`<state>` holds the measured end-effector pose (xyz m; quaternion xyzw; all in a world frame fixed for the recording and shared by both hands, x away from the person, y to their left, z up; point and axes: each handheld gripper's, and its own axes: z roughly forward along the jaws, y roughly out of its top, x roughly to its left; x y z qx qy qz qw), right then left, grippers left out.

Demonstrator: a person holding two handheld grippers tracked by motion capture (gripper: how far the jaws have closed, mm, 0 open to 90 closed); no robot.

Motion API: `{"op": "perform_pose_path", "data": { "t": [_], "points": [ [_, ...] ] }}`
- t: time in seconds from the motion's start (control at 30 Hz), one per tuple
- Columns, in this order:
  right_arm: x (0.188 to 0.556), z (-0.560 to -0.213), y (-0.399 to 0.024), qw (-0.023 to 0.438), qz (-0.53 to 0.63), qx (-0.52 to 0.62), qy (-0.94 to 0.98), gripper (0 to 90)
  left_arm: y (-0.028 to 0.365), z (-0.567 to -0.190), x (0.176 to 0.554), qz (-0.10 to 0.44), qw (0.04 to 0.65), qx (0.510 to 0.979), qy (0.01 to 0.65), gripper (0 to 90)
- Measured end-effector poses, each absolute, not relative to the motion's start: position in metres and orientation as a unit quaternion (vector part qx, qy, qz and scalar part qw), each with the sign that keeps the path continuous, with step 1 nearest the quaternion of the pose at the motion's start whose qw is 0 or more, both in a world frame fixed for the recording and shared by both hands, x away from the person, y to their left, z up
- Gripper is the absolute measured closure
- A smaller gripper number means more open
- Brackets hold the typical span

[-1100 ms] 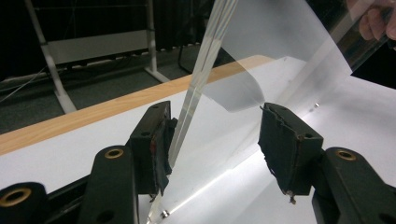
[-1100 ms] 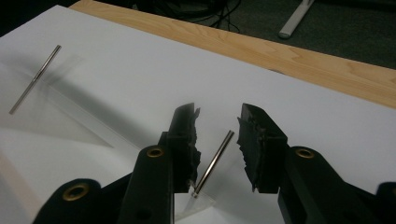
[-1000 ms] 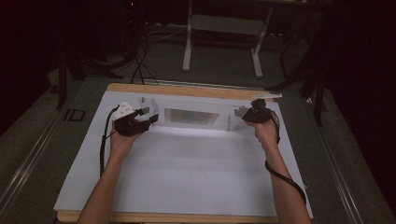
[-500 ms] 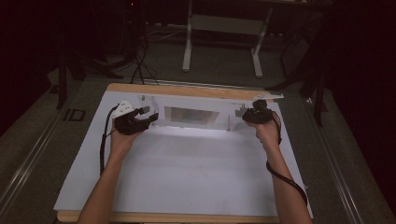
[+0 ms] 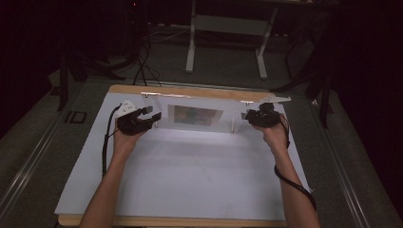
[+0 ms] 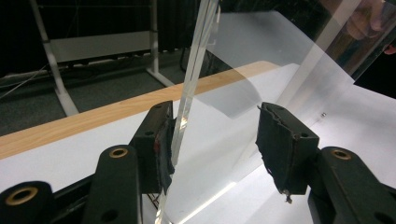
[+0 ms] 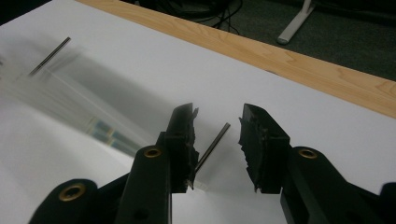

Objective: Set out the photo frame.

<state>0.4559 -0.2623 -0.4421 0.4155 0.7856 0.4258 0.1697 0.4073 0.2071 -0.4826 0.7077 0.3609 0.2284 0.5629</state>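
Standing on edge near the far side of the white-topped table with a pale wooden rim (image 5: 190,90), a clear acrylic panel with a small coloured picture at its middle (image 5: 197,115) runs with its long axis across the table from left to right. Its broad face looks back toward the person, and the panel seems to tip slightly away at the top.

The left gripper (image 5: 151,116), held in the person's left hand (image 5: 124,140), reaches in at the panel's left end. In the left gripper view the panel's left edge (image 6: 189,88) rises between the two black jaws, right against the left pad, while the right pad stands well clear of it. The jaws stand wide and have just been closing a little, with that edge between them.

The right gripper (image 5: 248,116), in the right hand (image 5: 273,135), sits at the panel's right end. In the right gripper view the thin edge (image 7: 212,147) lies between the jaws, next to the left pad and apart from the right one. These jaws are partly spread and have just been opening.

Compared with a second ago, the panel, both hands and both forearms lie in much the same places.
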Motion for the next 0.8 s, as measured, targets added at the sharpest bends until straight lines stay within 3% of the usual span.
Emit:
{"op": "perform_pose_path", "data": {
  "t": [0.8],
  "points": [
    [0.443,-0.443,-0.271,0.172,0.430,0.397,0.792,65.6,0.207,-0.482,0.415,0.235,0.556,0.710,0.362,49.4]
  ]
}}
